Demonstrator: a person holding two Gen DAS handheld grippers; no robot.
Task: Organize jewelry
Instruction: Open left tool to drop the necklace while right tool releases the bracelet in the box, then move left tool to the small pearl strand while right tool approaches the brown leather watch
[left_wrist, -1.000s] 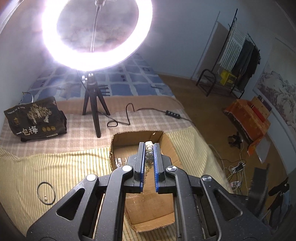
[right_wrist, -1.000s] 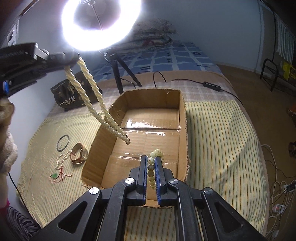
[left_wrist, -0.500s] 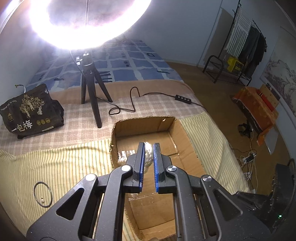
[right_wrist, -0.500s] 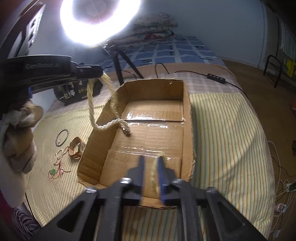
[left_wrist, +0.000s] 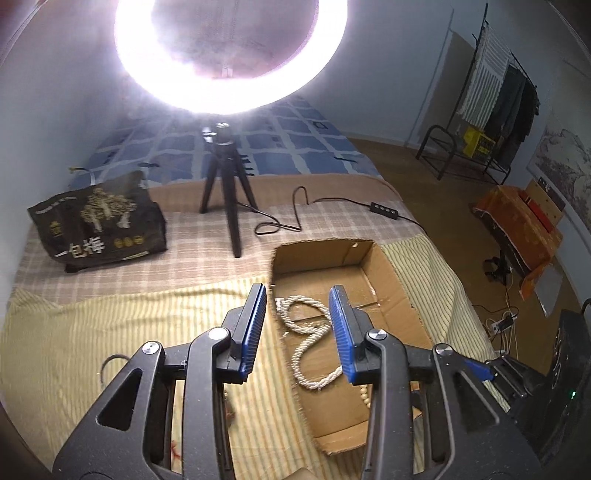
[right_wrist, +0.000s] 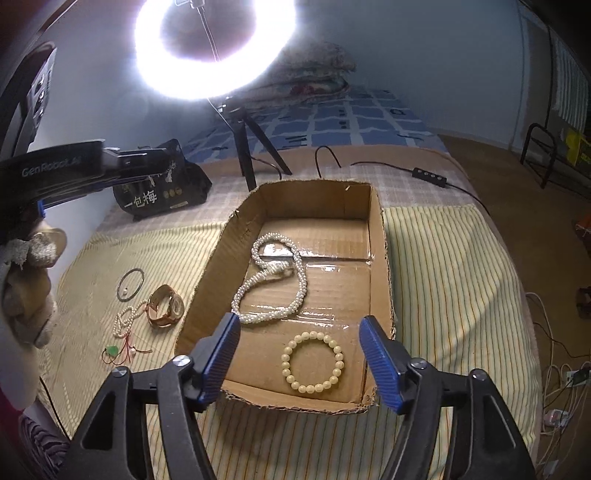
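An open cardboard box (right_wrist: 382, 258) lies on the striped bedspread. A long pearl necklace (right_wrist: 275, 288) lies looped inside it, also in the left wrist view (left_wrist: 308, 347). A cream bead bracelet (right_wrist: 313, 361) lies flat near the box's front. My right gripper (right_wrist: 299, 354) is open and empty above the bracelet. My left gripper (left_wrist: 298, 326) is open and empty above the necklace, over the box's left wall (left_wrist: 291, 373). Left of the box lie a brown watch (right_wrist: 165, 306), a thin dark bangle (right_wrist: 131, 283), a small pearl string (right_wrist: 125, 319) and a red cord with a green pendant (right_wrist: 118, 350).
A ring light (right_wrist: 214, 48) on a black tripod (right_wrist: 245, 147) stands behind the box, its cable and switch (right_wrist: 428, 173) trailing right. A black printed bag (right_wrist: 162, 188) sits at back left. The bed's right edge drops to a floor with cables (right_wrist: 565, 373).
Both grippers have opened. The pearl necklace dropped from the left gripper into the box, and the bead bracelet dropped from the right gripper onto the box floor.
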